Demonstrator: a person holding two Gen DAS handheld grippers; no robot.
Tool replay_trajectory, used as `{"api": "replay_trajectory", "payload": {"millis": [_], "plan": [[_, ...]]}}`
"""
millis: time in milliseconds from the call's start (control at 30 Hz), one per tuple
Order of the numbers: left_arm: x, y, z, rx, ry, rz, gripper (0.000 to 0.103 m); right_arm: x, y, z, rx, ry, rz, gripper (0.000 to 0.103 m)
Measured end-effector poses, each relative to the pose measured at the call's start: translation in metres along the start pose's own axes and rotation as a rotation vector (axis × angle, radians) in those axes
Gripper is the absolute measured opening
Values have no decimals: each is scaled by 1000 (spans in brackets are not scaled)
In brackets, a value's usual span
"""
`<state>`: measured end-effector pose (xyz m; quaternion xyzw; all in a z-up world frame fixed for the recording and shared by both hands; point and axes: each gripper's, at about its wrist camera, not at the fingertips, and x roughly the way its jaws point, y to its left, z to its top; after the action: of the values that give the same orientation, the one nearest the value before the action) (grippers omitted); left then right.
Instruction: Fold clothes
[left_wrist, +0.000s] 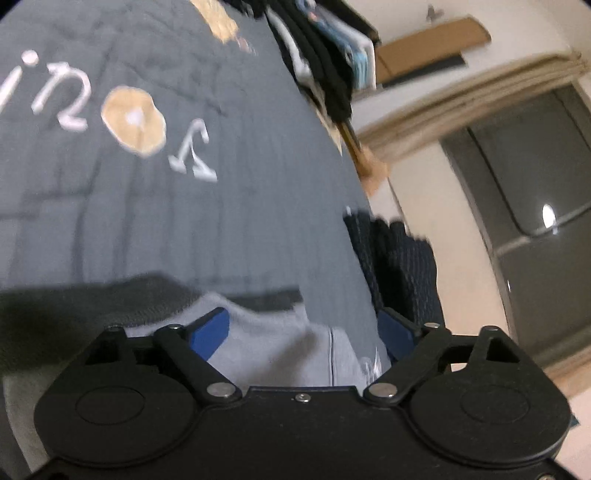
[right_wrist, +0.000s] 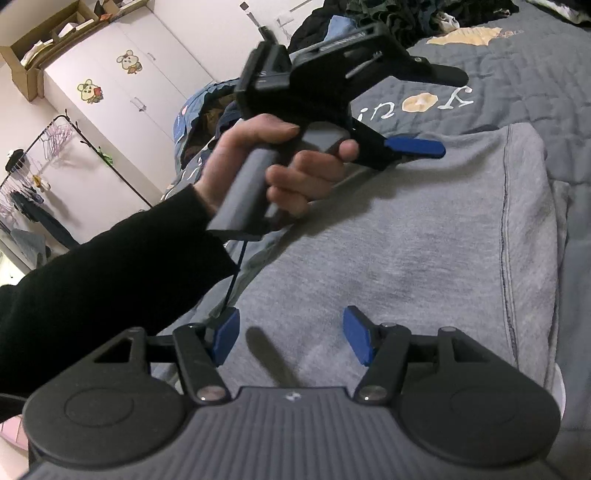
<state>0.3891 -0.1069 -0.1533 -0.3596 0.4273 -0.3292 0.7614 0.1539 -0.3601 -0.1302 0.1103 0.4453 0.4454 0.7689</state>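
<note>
A light grey garment (right_wrist: 406, 240) lies folded flat on the dark grey quilt (right_wrist: 535, 81) of a bed. My right gripper (right_wrist: 291, 336) is open and empty, just above the garment's near part. My left gripper (right_wrist: 436, 110), held in a hand, hovers over the garment's far left side; its jaws are spread wide with nothing between them. In the left wrist view, the left gripper (left_wrist: 303, 328) is open over the garment's edge (left_wrist: 280, 347), with the quilt (left_wrist: 166, 206) beyond.
A pile of dark clothes (right_wrist: 388, 18) lies at the far end of the bed. A dark knit item (left_wrist: 399, 258) hangs at the bed's edge. A white wardrobe (right_wrist: 122, 81) and a clothes rack (right_wrist: 44, 166) stand on the left.
</note>
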Motion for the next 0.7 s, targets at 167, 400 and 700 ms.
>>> {"api": "replay_trajectory", "payload": {"millis": [167, 400, 700], "plan": [[-32, -18, 14, 17, -123, 79, 91, -8, -1, 1, 6, -12, -4, 62], [-106, -71, -33, 147, -198, 200, 94, -41, -9, 0, 50, -102, -65, 62], [-179, -105, -143, 160, -205, 274, 96, -84, -19, 0, 106, -216, -144, 62]]}}
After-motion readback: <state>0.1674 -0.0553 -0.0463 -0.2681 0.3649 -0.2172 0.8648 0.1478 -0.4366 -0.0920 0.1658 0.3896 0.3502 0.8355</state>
